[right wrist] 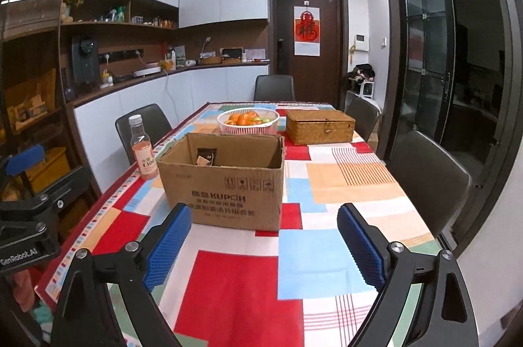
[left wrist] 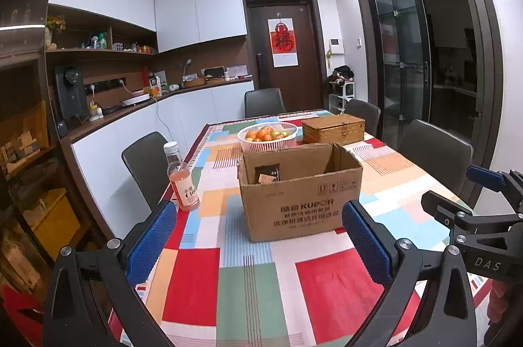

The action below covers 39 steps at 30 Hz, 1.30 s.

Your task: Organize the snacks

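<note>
An open cardboard box [left wrist: 300, 203] [right wrist: 228, 183] stands on the table's colourful checked cloth [left wrist: 248, 291] [right wrist: 327, 265], with a dark snack packet [left wrist: 267, 173] [right wrist: 206, 156] leaning inside it. A bottle of pink drink [left wrist: 182, 180] [right wrist: 142, 149] stands to the box's left near the table edge. My left gripper [left wrist: 260, 245] hovers open over the near cloth, short of the box, nothing between its blue pads. My right gripper [right wrist: 264, 244] is likewise open and empty in front of the box. Each gripper shows at the edge of the other's view.
Behind the box sit a white basket of oranges [left wrist: 268, 134] [right wrist: 248, 119] and a woven lidded case [left wrist: 333, 128] [right wrist: 320, 126]. Dark chairs [left wrist: 147, 164] [right wrist: 428, 173] line both sides and the far end. A counter with shelves runs along the left wall.
</note>
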Each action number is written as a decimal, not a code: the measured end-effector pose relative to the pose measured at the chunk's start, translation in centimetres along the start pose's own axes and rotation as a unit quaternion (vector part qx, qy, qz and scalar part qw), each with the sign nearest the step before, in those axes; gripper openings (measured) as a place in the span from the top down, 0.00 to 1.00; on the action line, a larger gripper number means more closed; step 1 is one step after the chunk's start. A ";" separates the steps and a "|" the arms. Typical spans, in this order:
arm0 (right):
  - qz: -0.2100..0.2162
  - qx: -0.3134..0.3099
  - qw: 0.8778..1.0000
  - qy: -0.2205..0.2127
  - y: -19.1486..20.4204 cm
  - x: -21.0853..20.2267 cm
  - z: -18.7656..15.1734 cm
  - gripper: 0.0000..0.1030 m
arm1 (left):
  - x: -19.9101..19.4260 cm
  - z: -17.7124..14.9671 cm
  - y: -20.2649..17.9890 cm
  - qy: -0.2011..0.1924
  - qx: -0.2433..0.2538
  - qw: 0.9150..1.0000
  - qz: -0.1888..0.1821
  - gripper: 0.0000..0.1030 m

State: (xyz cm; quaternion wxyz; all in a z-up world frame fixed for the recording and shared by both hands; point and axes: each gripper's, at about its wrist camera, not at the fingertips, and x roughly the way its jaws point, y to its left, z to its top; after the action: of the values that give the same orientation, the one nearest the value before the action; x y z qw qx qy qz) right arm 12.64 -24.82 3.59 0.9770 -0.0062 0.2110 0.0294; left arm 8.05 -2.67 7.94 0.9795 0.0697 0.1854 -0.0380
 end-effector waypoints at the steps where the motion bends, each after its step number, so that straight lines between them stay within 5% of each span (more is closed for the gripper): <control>1: -0.001 -0.001 1.000 0.000 0.0 -0.2 -0.2 0.11 | -0.2 -0.2 -0.1 0.000 0.001 1.000 0.000 0.00; 39: -0.003 -0.003 1.000 -0.015 -0.1 -2.9 -2.6 0.11 | -2.8 -2.3 -0.6 -0.002 0.005 1.000 0.006 0.00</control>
State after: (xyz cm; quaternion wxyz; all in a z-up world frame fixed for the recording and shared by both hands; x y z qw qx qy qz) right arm 8.93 -25.14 2.39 0.9802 -0.0089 0.1959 0.0276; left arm 4.61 -2.77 6.78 0.9797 0.0754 0.1826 -0.0335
